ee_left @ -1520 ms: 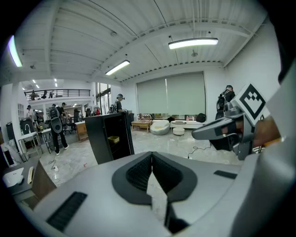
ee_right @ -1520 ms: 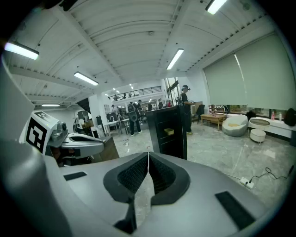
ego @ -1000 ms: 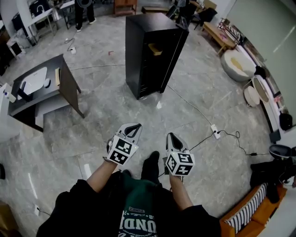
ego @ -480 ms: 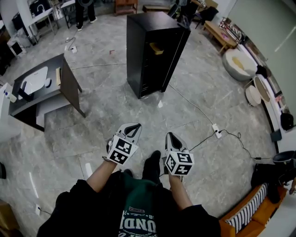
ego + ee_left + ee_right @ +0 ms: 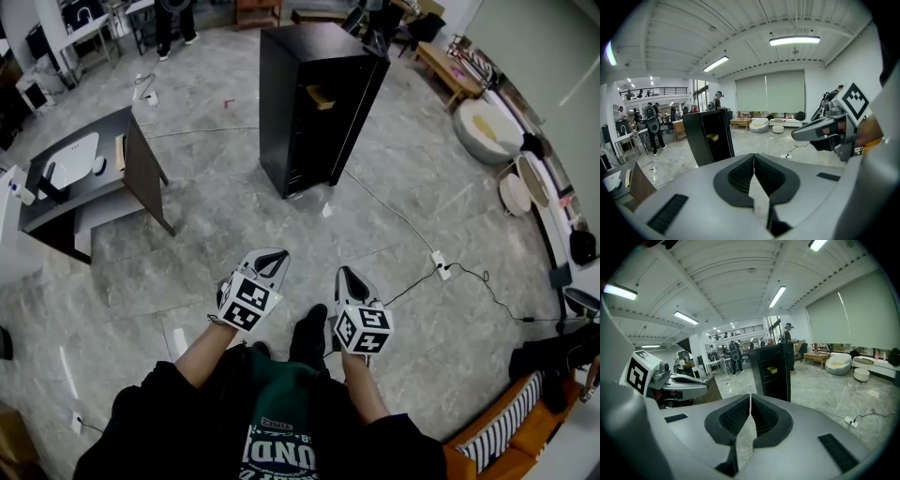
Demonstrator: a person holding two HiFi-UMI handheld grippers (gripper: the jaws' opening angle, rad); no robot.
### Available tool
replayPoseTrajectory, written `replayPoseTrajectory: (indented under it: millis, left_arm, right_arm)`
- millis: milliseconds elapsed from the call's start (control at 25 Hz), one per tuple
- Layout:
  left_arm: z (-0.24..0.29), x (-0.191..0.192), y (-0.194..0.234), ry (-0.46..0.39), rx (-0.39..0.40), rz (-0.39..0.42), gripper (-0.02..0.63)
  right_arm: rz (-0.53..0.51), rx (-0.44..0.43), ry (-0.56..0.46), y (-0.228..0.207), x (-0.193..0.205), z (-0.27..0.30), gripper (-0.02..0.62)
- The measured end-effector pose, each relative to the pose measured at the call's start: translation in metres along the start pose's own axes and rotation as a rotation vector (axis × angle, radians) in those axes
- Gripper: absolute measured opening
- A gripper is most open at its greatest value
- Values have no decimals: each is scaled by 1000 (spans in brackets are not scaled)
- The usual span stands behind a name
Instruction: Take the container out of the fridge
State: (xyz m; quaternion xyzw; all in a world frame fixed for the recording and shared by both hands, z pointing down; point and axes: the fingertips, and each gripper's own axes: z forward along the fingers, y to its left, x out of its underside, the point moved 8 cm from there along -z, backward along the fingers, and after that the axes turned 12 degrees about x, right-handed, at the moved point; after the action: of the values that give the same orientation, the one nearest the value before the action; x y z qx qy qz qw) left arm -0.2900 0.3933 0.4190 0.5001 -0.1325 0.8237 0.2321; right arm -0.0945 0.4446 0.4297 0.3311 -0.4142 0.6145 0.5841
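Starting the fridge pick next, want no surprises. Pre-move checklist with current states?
1. Left tongs empty: ok, shut with nothing between.
2. Right tongs empty: ok, also shut on nothing.
3. Tongs opened for a grasp: not ok, both are shut.
4. Container located: ok, yellow, inside the black fridge.
5. Fridge front open: cannot tell, a glass door may cover it.
6. Fridge within reach: not ok, it stands well away across the floor.

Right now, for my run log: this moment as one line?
left claw: shut, empty | right claw: shut, empty | fridge: open-fronted, ahead | container: on shelf inside
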Motion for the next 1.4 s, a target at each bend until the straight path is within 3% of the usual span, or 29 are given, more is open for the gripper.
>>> replayPoseTrajectory:
  millis: [560, 1400]
  left_arm:
    - [30, -4, 17, 29, 33, -14, 14]
    - [118, -57, 76, 79, -20, -87, 14]
  right_arm:
    - [18, -11, 32, -14, -5, 34, 35]
    - [-17, -135, 66, -68, -73, 145, 35]
